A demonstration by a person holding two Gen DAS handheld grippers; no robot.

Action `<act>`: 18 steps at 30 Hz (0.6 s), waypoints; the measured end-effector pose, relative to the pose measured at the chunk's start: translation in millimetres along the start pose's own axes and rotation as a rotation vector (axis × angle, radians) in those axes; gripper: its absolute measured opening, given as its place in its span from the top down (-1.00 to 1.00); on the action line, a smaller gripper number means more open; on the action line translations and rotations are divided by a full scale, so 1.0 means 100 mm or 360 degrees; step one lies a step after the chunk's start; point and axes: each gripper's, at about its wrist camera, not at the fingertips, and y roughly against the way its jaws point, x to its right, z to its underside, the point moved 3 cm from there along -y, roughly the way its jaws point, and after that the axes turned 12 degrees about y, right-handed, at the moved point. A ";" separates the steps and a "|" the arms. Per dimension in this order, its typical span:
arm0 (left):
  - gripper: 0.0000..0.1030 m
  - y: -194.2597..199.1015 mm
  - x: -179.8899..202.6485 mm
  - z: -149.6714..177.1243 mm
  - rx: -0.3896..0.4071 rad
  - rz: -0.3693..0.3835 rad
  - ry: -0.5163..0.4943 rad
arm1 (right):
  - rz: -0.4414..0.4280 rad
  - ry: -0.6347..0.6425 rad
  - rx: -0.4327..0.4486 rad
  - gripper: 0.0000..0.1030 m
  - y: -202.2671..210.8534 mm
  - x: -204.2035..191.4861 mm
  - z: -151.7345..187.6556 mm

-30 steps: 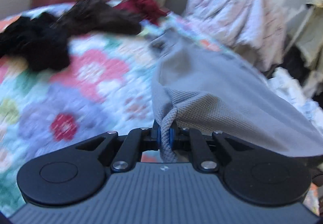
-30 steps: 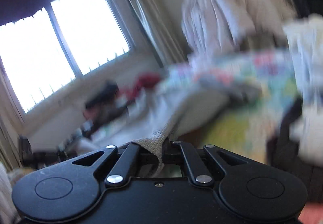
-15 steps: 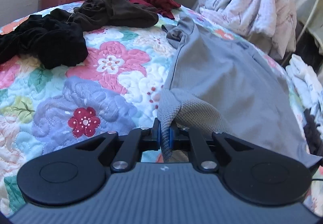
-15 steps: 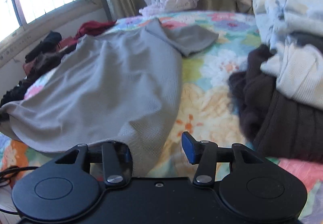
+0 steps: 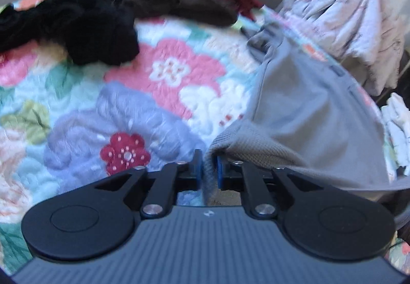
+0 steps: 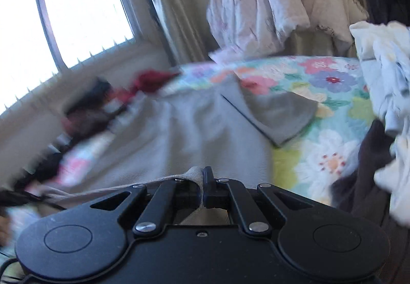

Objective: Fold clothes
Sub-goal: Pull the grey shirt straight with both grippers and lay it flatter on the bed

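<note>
Right tongs (image 6: 202, 191), parted earlier, now pinch grey shirt (image 6: 205, 130) hem.

A grey waffle-knit garment (image 5: 302, 109) lies spread on the floral quilt (image 5: 164, 94), running from 6 o'clock up toward 1 o'clock in the left wrist view; its near hem is bunched and lifted at both corners, one short sleeve lying flat toward 2 o'clock in the right wrist view
</note>
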 end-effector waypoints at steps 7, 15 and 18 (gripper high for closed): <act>0.37 0.13 0.10 0.08 0.0024 0.0034 -0.0186 | -0.0026 -0.0280 -0.0170 0.54 -0.36 0.35 0.01; 0.13 0.19 0.19 0.19 0.0047 0.0028 -0.0333 | -0.0318 -0.0777 -0.0145 0.10 -0.02 0.45 0.47; 0.08 0.27 0.26 0.22 0.0085 0.0022 -0.0420 | -0.0409 -0.0875 -0.0159 0.10 -0.04 0.37 0.61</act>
